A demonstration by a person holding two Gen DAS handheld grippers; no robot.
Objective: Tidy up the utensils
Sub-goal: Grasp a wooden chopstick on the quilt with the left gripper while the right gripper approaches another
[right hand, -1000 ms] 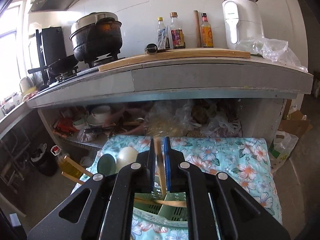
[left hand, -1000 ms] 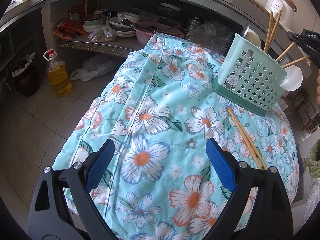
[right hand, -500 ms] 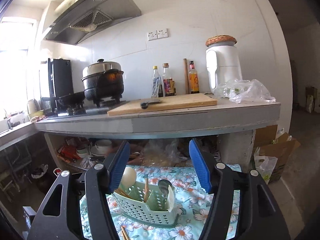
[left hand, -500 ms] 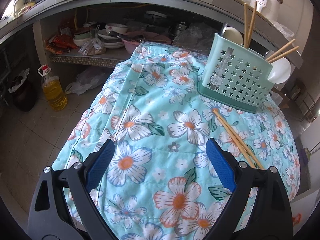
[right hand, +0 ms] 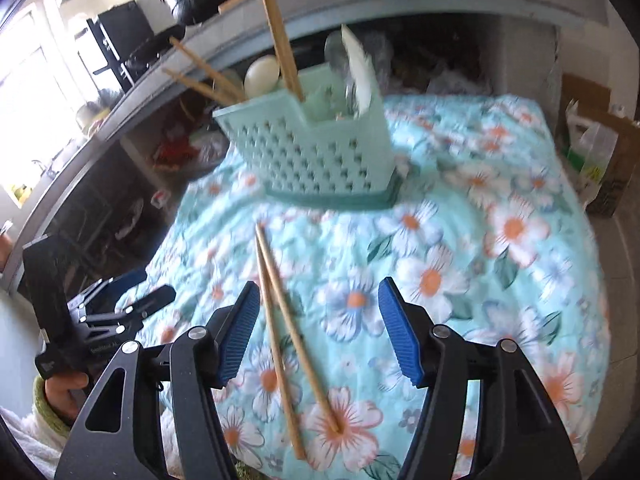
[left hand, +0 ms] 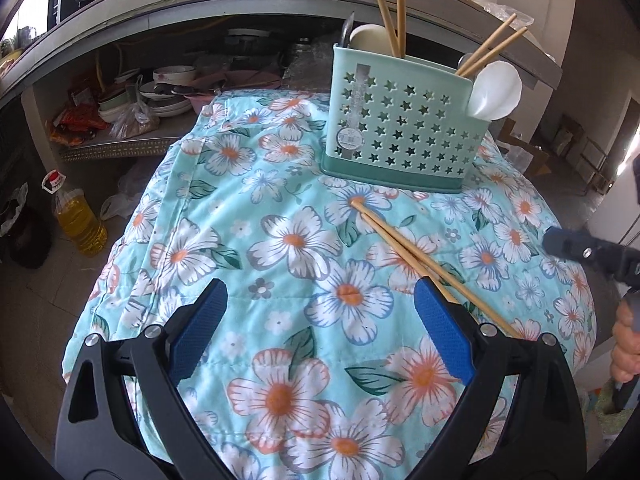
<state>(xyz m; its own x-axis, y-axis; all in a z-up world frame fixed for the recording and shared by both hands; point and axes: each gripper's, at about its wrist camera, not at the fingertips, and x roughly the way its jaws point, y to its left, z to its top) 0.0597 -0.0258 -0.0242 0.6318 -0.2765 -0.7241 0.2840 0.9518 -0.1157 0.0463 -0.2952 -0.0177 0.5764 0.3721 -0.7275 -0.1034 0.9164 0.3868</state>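
1. The right tool [right hand: 316, 324] stands spread, nothing between its blue pads [right hand: 239, 334]. Its jaws have just been opening; no pad presses on anything.
2. The left tool [left hand: 320, 334] is also spread wide and empty. It appears at lower centre of the left wrist view and at far left of the right wrist view.
3. Two loose chopsticks [right hand: 280, 320] lie crossed on the floral cloth [right hand: 460, 280] covering the counter. In the right wrist view they run from centre frame down to lower centre, passing between the right tool's pads. No contact with the pads is evident.
4. The green utensil holder [left hand: 404, 128] stands upright on the cloth, upper centre-right of the left wrist view. It holds more chopsticks, a white spoon [left hand: 496, 90] and other utensils. The far tips of the loose pair lie near its base.
5. Handling, as a judgement: the chopsticks are light, stiff, thin and smooth. They are likely to roll or pivot if pinched off centre. The padded cloth is soft and lets the pads sink under a stick.
6. Recommended hold: around mid-length, near the crossing point, pads square across both sticks so they lift level together.
7. Risk: a grip near one end may let the pair splay and snag on the holder's rim.
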